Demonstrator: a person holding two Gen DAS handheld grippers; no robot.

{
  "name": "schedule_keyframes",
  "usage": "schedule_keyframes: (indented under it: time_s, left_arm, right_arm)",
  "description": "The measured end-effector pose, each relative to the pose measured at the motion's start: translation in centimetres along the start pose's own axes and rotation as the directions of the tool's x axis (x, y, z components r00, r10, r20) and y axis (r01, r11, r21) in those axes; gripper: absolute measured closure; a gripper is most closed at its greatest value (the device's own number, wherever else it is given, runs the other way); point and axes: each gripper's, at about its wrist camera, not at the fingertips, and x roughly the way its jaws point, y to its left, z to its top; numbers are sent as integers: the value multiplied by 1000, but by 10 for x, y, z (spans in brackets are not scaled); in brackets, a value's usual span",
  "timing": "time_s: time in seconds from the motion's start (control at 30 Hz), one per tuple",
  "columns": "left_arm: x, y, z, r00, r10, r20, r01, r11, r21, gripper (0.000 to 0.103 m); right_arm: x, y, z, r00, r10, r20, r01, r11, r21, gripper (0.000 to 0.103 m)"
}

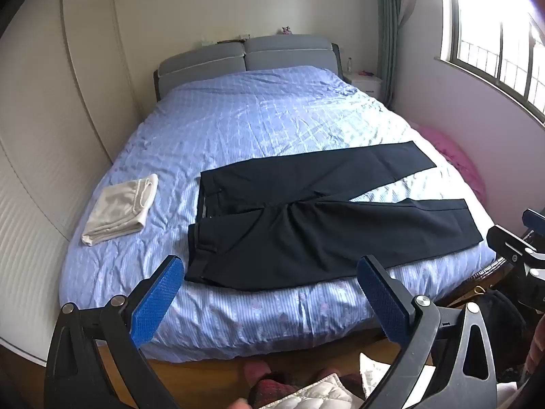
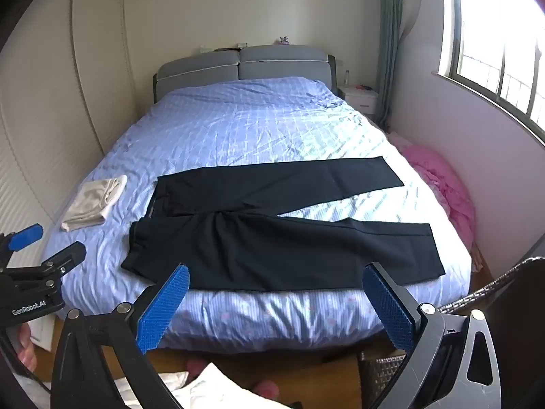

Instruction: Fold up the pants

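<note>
Dark pants [image 1: 306,218] are lying flat at centre frame on the blue bed [image 1: 238,119] — legs splayed rightward. Both grippers — left [image 1: 270,269] and right [image 2: 276,277] — are hovering spread wide, holding nothing, at lower frame.

The bed [image 1: 238,129] is carrying dark pants [image 1: 306,225] lying spread flat along its near edge, with a folded white cloth [image 1: 119,209] lying near its left edge.
</note>
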Motion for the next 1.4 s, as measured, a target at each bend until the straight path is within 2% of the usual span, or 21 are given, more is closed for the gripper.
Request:
schedule_keyframes:
  time_s: [0.53, 1.4]
  left_arm:
    - [-20, 0, 6, 997, 7, 73, -6, 1000, -15, 0]
    - [-20, 11, 13, 996, 19, 90, -14, 999, -52, 0]
  right_arm:
    - [-5, 1, 0, 999, 36, 40, -35, 999, -18, 0]
    - [-5, 5, 4, 997, 53, 55, -52, 998, -27, 0]
